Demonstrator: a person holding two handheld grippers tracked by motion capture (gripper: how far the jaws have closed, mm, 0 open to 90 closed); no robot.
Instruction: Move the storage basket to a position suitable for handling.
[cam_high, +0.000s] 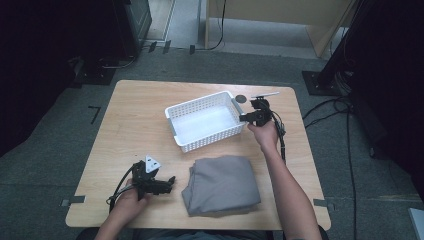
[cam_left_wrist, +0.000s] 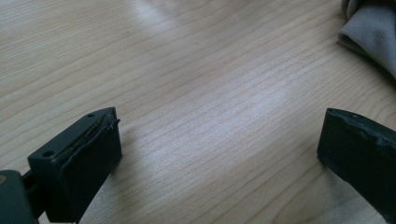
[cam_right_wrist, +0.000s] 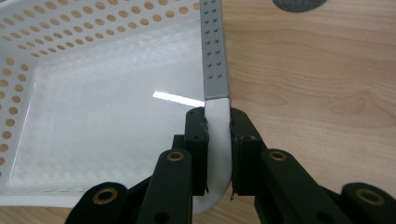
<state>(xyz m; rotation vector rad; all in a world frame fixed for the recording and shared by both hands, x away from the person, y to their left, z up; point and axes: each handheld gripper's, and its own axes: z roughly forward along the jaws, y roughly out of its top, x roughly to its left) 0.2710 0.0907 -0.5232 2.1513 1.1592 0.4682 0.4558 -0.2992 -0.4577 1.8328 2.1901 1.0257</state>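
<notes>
Worktop (cam_high: 140, 115) carries a white basket (cam_high: 204, 122) at its far middle, empty, and a folded grey cloth (cam_high: 222, 185) just near of it (likely bound for the basket, not yet lifted). Right gripper (cam_right_wrist: 218, 140) is clenched on the basket's right rim corner; left gripper (cam_high: 167, 184), jaws spread with nothing between, rests left of the cloth.

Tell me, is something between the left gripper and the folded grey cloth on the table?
Nothing visible. The left gripper lies open on the table, its jaws pointing toward the grey cloth; between them is bare wood. The right gripper clamps the white basket rim farther back.
</notes>
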